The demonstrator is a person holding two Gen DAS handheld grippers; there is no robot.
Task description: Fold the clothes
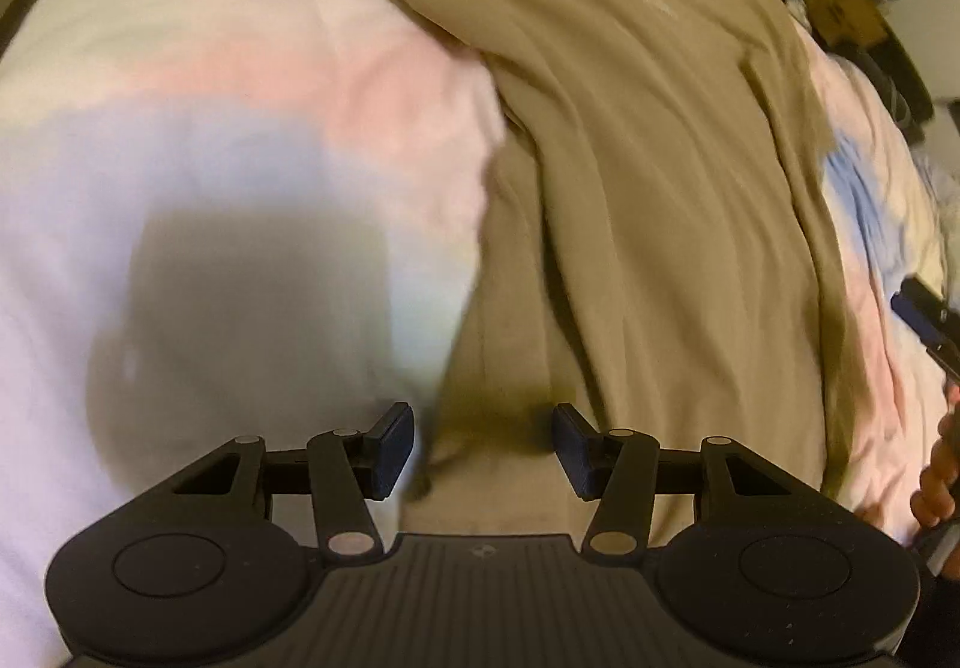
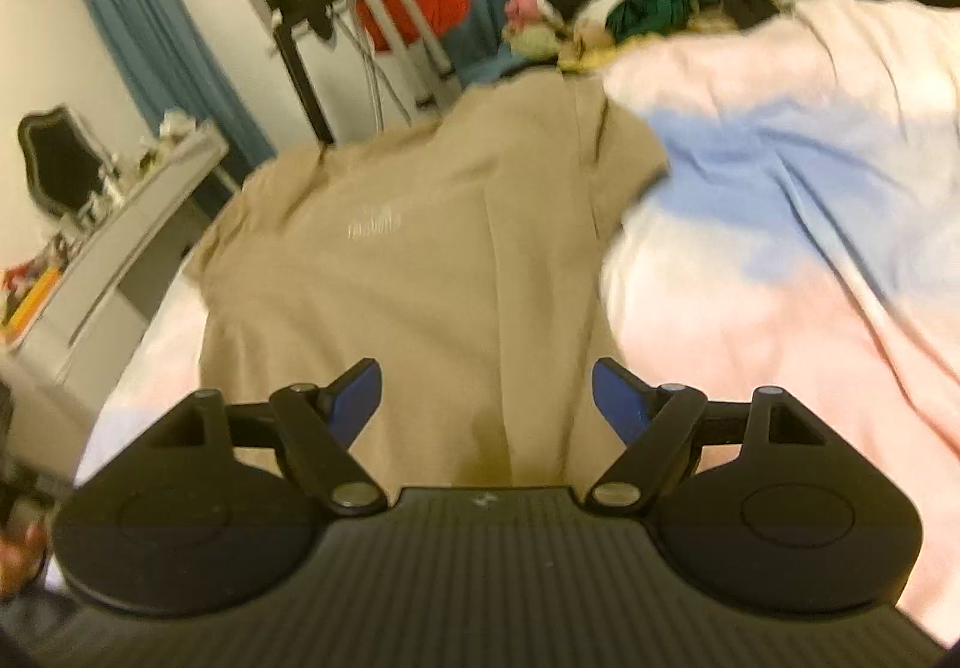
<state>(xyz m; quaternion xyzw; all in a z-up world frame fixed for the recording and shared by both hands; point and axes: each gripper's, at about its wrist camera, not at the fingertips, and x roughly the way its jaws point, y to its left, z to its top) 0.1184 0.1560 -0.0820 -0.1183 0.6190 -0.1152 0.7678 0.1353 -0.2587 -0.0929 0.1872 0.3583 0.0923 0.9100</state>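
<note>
A tan T-shirt [image 1: 648,140] with a small white chest print lies spread on a pastel pink, blue and white bedspread [image 1: 210,86]. My left gripper [image 1: 483,449] is open and empty, just above the shirt's near hem by its left edge. In the right wrist view the same shirt [image 2: 420,260] lies face up, one sleeve toward the right. My right gripper [image 2: 486,398] is open and empty above the shirt's near hem. The right gripper's blue fingertip shows at the right edge of the left wrist view [image 1: 924,320].
A pile of dark, green and pink clothes [image 2: 648,2] sits at the far end of the bed. A white shelf with clutter [image 2: 120,224] stands left of the bed. A stand with a red item [image 2: 414,8] and blue curtains are behind.
</note>
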